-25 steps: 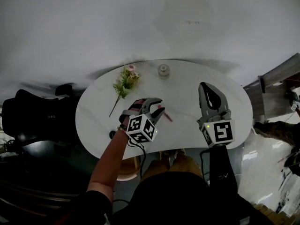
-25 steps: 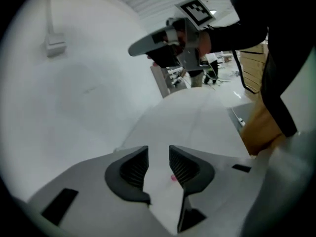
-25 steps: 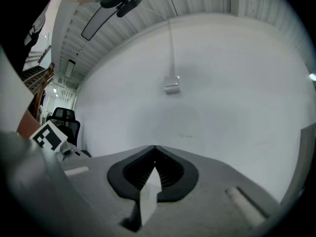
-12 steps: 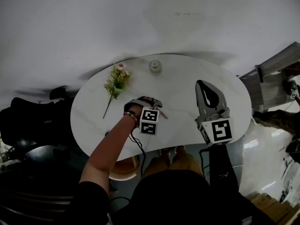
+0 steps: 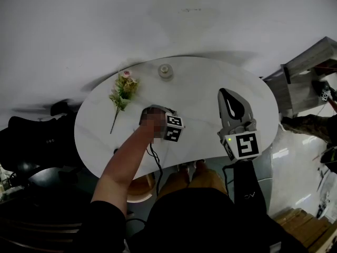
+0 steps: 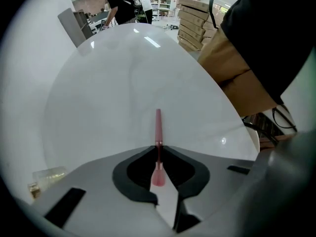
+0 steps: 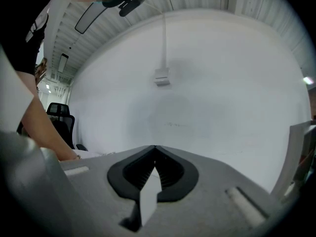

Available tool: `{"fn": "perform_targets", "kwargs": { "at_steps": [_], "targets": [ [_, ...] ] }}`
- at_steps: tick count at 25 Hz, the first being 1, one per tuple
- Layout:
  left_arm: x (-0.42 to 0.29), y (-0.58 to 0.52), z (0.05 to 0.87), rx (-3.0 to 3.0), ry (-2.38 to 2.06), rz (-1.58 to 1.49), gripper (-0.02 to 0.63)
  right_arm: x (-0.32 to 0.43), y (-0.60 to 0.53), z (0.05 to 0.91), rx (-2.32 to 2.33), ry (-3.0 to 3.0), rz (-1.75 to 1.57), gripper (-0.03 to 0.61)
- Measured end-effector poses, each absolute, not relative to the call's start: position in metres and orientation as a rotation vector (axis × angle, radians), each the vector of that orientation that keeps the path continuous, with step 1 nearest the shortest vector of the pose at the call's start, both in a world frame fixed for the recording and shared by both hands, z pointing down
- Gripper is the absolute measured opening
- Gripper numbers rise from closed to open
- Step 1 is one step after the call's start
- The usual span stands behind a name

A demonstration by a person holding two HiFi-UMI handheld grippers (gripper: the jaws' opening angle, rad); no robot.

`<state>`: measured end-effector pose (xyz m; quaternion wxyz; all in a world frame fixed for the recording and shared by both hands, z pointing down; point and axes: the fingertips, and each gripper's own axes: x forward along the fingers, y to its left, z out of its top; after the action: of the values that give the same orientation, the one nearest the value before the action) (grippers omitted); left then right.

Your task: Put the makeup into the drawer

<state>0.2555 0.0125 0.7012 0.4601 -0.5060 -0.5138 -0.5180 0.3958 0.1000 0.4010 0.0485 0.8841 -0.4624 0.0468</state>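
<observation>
The pink makeup stick (image 6: 158, 127) lay flat on the white counter (image 5: 210, 83). In the left gripper view its long axis ran straight up and down the middle of the frame. Its slim, straight end pointed toward the top of the frame and its wider, flared end toward the bottom. A thin metallic band ringed it near the middle. In the head view it was hidden under the hand and the marker cube (image 5: 173, 128), left of the counter's centre.

The left hand-held gripper (image 6: 158, 147) pointed straight down at the counter. Its 2 jaws had just been closing with the stick between them, and their dark tips pinched it across its width at the band. The flared end sat in the dark hollow behind the tips.

The right hand-held gripper (image 7: 155, 147) was held about level over the right part of the counter. Its 2 jaws met at the tips with nothing between them, and ribbed black pads showed in the hollow behind.

The counter was smooth, glossy and rounded like a bean. A flower sprig (image 5: 122, 88) with green leaves and pale pink blooms lay at its upper left. 1 small round jar (image 5: 165, 71) stood near its upper edge.
</observation>
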Motion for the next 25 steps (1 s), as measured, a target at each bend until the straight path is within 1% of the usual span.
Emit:
{"fn": "perform_targets", "kwargs": {
  "at_steps": [4,7,10,13,19,23,25],
  "targets": [
    [0.263,0.016,0.687,-1.438,-1.217,-1.285,0.044,0.395,0.102,0.403,2.692,-1.389,0.161,0.005],
    [0.286,0.025,0.644,-1.793,-1.115,-1.232,0.044,0.395,0.105,0.408,2.721,-1.389,0.173,0.005],
    [0.307,0.029,0.587,-2.128,-0.971,-1.113,0.044,0.395,0.102,0.397,2.71,-1.425,0.135,0.004],
    [0.32,0.03,0.522,-2.391,-0.794,-0.933,0.044,0.393,0.093,0.374,2.723,-1.475,0.054,0.004],
    [0.327,0.024,0.421,-2.764,-0.499,-0.576,0.044,0.388,0.086,0.351,2.735,-1.519,0.047,0.005],
    [0.315,0.003,0.35,-2.919,-0.149,-0.129,0.044,0.381,0.084,0.342,2.712,-1.536,0.03,0.005],
    [0.305,0.0,0.333,-2.989,-0.07,0.002,0.044,0.377,0.082,0.338,2.701,-1.567,0.018,0.005]
  ]
}}
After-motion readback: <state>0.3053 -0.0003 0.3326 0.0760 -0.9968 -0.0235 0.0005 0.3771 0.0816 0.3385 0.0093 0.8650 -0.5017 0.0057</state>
